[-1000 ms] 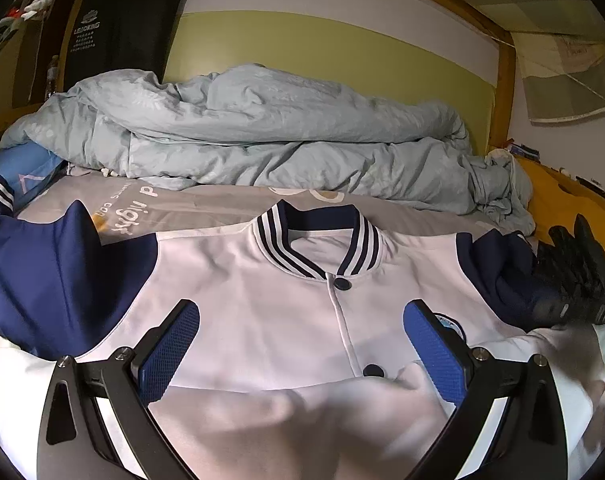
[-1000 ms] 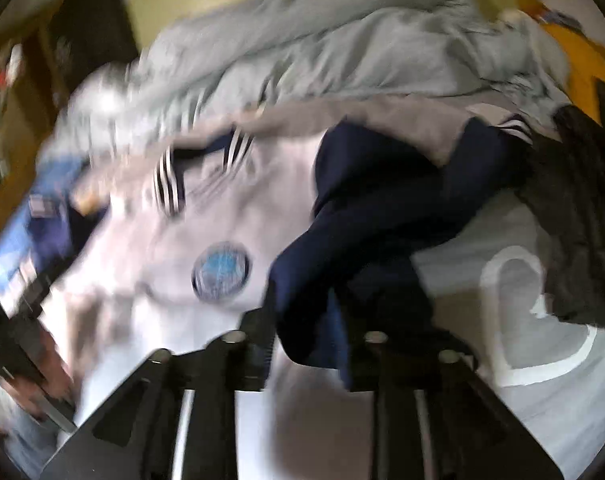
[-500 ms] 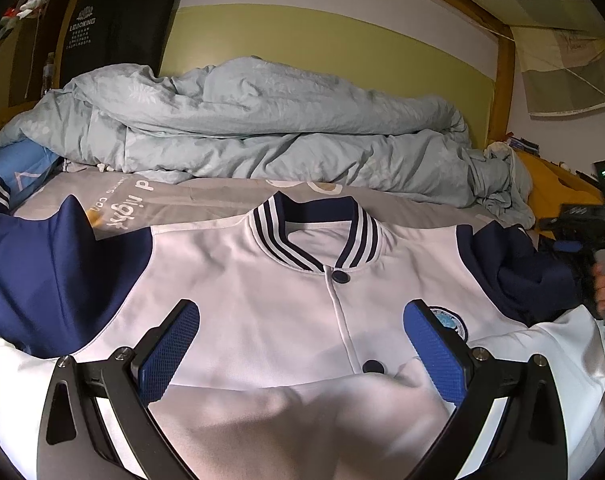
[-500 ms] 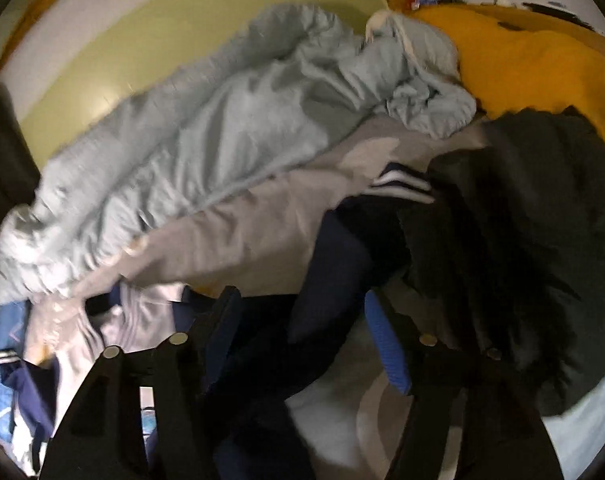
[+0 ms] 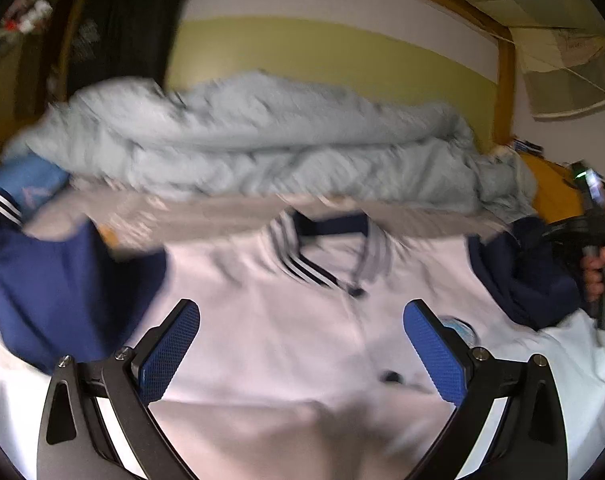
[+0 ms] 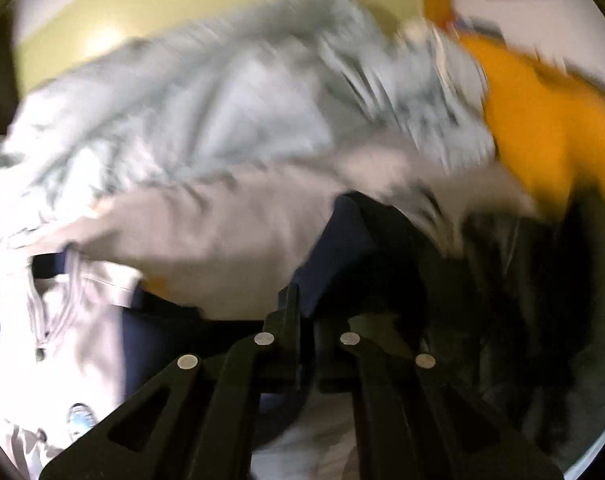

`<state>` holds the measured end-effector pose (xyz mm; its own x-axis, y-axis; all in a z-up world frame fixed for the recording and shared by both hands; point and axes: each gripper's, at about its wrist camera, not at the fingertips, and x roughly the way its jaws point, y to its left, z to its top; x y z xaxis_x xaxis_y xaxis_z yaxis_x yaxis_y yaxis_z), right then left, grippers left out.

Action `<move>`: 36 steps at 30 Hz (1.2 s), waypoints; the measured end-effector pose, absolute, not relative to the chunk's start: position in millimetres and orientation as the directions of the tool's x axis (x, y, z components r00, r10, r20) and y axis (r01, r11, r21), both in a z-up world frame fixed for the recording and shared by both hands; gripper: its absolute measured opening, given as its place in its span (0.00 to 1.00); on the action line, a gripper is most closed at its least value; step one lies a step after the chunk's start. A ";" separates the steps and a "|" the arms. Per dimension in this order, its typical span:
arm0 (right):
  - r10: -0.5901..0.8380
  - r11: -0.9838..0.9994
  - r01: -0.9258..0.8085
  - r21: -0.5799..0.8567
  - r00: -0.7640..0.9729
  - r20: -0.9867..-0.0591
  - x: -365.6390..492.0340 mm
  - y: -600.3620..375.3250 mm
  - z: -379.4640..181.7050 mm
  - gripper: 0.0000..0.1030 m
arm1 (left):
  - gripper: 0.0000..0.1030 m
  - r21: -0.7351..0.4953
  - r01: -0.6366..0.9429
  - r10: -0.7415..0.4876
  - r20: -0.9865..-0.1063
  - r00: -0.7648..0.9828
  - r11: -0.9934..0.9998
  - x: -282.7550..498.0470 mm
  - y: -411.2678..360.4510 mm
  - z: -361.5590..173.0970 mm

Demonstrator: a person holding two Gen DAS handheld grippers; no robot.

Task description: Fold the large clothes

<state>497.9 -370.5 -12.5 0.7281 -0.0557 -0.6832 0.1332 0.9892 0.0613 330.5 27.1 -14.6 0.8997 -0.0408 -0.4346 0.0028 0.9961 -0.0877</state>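
A white varsity jacket (image 5: 282, 320) with navy sleeves and a striped collar lies face up on the bed. My left gripper (image 5: 302, 340) hovers open over its white front, with nothing between the blue pads (image 5: 170, 352). The jacket's left-hand sleeve (image 5: 62, 288) is spread out flat. In the right wrist view, my right gripper (image 6: 306, 308) is shut on the bunched navy sleeve (image 6: 342, 248) at the jacket's other side. From the left wrist view, that sleeve (image 5: 534, 280) sits at the right edge, beside a hand (image 5: 598, 268) on the gripper handle.
A crumpled grey-blue duvet (image 5: 262, 148) is piled behind the jacket against the green wall. An orange cloth (image 6: 542, 120) and a black garment (image 6: 522, 280) lie right of the sleeve. A wooden bed frame (image 5: 504, 80) rises at the back right.
My right gripper let go of the navy sleeve, swung right with its jaws wide, then shut on the sleeve again. The left gripper stayed open over the jacket.
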 end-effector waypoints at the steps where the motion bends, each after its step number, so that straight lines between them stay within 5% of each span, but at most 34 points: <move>1: -0.039 0.995 0.092 0.050 0.768 -0.640 489.5 -358.6 6.5 0.03 | 1.00 -0.096 -0.017 -0.025 -0.424 0.905 0.995 327.2 35.8 -8.9; 7: 0.308 0.951 -0.275 0.141 0.826 -0.473 436.0 -255.4 100.3 0.03 | 1.00 -0.175 -0.086 0.012 -0.386 0.922 0.981 320.1 80.0 7.0; 11: 0.468 0.841 -0.540 0.027 0.702 -0.537 396.8 -149.7 91.6 0.03 | 1.00 -0.223 -0.113 0.021 -0.377 0.926 0.968 316.1 99.7 12.2; 15: 0.448 0.839 -0.538 0.079 0.601 -0.663 394.4 -108.3 18.1 0.27 | 1.00 -0.080 -0.241 0.197 -0.360 0.912 0.967 310.5 101.9 18.9; 18: 0.442 0.878 -0.429 0.213 0.552 -0.707 407.8 -124.3 -30.1 0.31 | 1.00 -0.069 -0.245 0.199 -0.397 0.896 0.967 316.8 105.6 14.7; 22: 0.447 0.894 -0.313 0.320 0.656 -0.608 400.0 -171.2 -27.9 0.38 | 1.00 -0.082 -0.217 0.156 -0.458 0.875 0.973 328.6 107.1 3.8; 25: 0.339 0.941 -0.254 0.225 0.743 -0.577 394.4 -193.9 -13.5 0.51 | 1.00 -0.096 -0.163 0.094 -0.501 0.860 0.982 339.0 99.3 -6.3; 28: 0.286 0.958 -0.219 0.185 0.768 -0.573 397.8 -214.5 -12.1 0.53 | 1.00 -0.132 -0.109 0.018 -0.552 0.834 0.985 351.1 90.4 -20.5; 32: 0.491 0.871 -0.384 0.306 0.666 -0.562 395.4 -223.0 -19.7 0.56 | 0.99 -0.110 -0.098 0.015 -0.587 0.810 0.989 357.9 75.9 -32.3; 36: 0.595 0.789 -0.553 0.265 0.585 -0.551 383.2 -182.4 -16.6 0.66 | 0.99 -0.058 -0.092 0.045 -0.554 0.832 0.994 352.3 65.4 -29.1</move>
<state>383.2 -182.4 -16.6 0.5846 0.5952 -0.5514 -0.5535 0.7895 0.2653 352.3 65.4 -29.1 0.8317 0.0446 -0.5535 -0.0920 0.9941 -0.0582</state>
